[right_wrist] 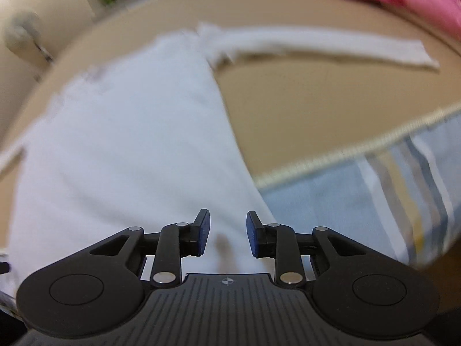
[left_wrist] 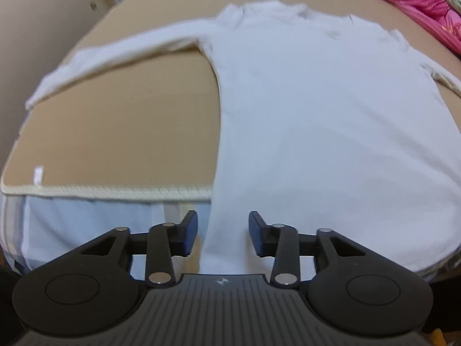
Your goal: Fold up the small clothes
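A white long-sleeved shirt (left_wrist: 317,109) lies flat on a tan mat (left_wrist: 129,121), neck at the far side, hem hanging over the near edge. Its left sleeve (left_wrist: 109,54) stretches out to the left. My left gripper (left_wrist: 223,233) is open at the hem's left corner, fingers either side of the cloth edge. In the right wrist view the shirt (right_wrist: 129,144) fills the left half and its right sleeve (right_wrist: 331,47) stretches right. My right gripper (right_wrist: 227,235) is open at the hem's right corner. Both views are blurred.
The tan mat (right_wrist: 317,109) has a pale corded edge (left_wrist: 115,191) and lies on a light blue striped sheet (right_wrist: 374,190). Pink bedding (left_wrist: 417,3) is bunched at the far right. A cream wall and door stand at the far left.
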Tool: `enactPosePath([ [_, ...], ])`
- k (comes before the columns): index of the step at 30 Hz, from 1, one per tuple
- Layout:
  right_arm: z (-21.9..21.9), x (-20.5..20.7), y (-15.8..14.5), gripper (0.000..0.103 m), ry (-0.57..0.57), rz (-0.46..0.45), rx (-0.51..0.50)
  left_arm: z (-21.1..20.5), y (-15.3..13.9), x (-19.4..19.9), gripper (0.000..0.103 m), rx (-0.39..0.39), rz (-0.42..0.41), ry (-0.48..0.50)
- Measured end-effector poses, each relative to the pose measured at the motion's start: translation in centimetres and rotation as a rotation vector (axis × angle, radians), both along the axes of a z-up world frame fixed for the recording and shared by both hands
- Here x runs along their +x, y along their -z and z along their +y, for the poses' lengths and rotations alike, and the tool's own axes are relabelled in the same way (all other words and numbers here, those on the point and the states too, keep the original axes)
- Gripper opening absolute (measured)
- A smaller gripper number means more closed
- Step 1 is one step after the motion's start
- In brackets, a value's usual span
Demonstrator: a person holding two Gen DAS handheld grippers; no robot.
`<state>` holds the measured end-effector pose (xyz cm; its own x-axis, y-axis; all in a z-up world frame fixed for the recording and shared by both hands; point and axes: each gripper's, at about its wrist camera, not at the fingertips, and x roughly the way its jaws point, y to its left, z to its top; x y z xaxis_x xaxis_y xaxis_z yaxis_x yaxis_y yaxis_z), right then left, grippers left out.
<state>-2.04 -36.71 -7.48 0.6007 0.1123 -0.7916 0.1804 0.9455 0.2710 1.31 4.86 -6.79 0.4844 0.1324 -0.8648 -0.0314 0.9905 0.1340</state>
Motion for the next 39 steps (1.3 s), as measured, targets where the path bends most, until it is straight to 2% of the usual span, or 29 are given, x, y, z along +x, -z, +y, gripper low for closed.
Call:
enactPosePath([
  [6,1.1,-0.1,-0.5,0.030,-0.019,-0.039,-0.007,-0.5,0.0,0.2,0.045,-0.004,-0.033,-0.025],
  [9,1.1,0.3,-1.4,0.030,-0.008,-0.097,-0.014,-0.3,-0.1,0.0,0.045,-0.001,-0.052,-0.034],
  [11,1.3,0.5,-2.4,0.030,0.010,-0.165,-0.032,0.1,-0.5,-0.1,0.045,0.000,-0.058,-0.042],
  [12,1.3,1.0,-2.9,0.030,0.016,-0.202,-0.045,0.3,0.2,0.8,0.045,-0.003,-0.059,-0.047],
  [14,1.3,0.5,-4.7,0.030,0.031,-0.303,-0.070,0.5,0.2,1.1,0.045,-0.011,-0.063,-0.057],
  [20,-0.4,1.2,-12.5,0.032,0.001,-0.563,-0.085,0.7,-0.2,1.4,0.045,-0.032,-0.087,-0.069],
  [23,-0.9,2.7,-13.8,0.034,-0.056,-0.550,-0.180,0.7,-0.3,1.6,0.045,-0.036,-0.092,-0.076],
  [26,-1.6,4.0,-12.3,0.034,-0.069,-0.564,-0.226,0.8,-0.3,1.8,0.045,-0.035,-0.092,-0.083],
  [28,-2.4,4.6,-10.3,0.034,-0.042,-0.542,-0.199,0.7,-0.3,1.9,0.044,-0.034,-0.096,-0.088],
  [29,-2.7,5.5,-9.8,0.034,-0.004,-0.472,-0.168,0.7,-0.3,1.9,0.044,-0.029,-0.103,-0.089],
  [31,-2.7,5.7,-9.8,0.034,0.014,-0.507,-0.100,0.6,-0.7,2.0,0.035,-0.016,-0.138,-0.093],
  [33,-2.1,6.1,-9.6,0.034,0.013,-0.505,-0.121,1.1,-1.8,2.3,0.026,-0.022,-0.201,-0.109],
  [35,-1.4,6.4,-9.4,0.034,0.005,-0.497,-0.133,2.2,-3.2,2.9,0.025,-0.048,-0.255,-0.136],
  [39,-0.6,7.1,-9.1,0.034,-0.017,-0.489,-0.129,7.3,-6.3,6.4,0.025,-0.169,-0.311,-0.228],
])
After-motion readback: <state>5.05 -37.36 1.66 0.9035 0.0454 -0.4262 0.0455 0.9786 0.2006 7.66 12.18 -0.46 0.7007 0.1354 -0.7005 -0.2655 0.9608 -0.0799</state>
